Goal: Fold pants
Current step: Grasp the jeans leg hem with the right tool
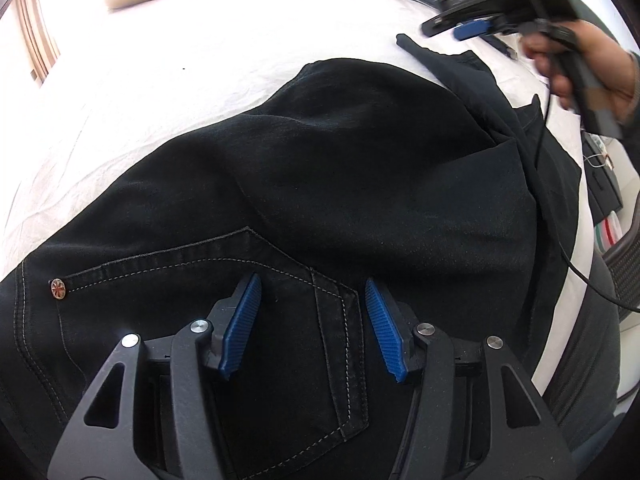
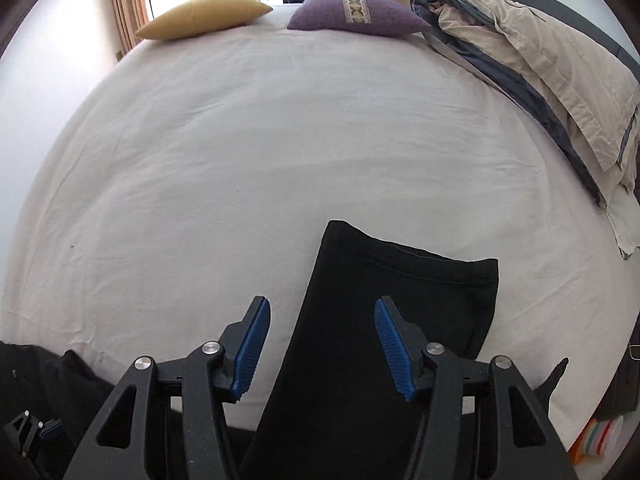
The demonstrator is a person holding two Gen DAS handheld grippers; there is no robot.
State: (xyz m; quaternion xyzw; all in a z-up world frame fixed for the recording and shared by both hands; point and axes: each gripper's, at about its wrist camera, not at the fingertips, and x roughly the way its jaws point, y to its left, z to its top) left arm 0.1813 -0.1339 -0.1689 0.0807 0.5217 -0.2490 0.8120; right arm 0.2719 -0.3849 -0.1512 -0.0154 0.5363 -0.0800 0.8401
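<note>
My left gripper hangs over the waist end of the pants, which lie across the bed, a back pocket directly under its spread fingers. My right gripper hangs over the leg end, the hem pointing up the bed. Two cushions sit side by side at the far edge, with folded bedding along the right side.

Matt black denim pants

Readable text: none in either view.
Rivet on pants, left of the left fingers: a cross-like pattern, no letters legible.
</note>
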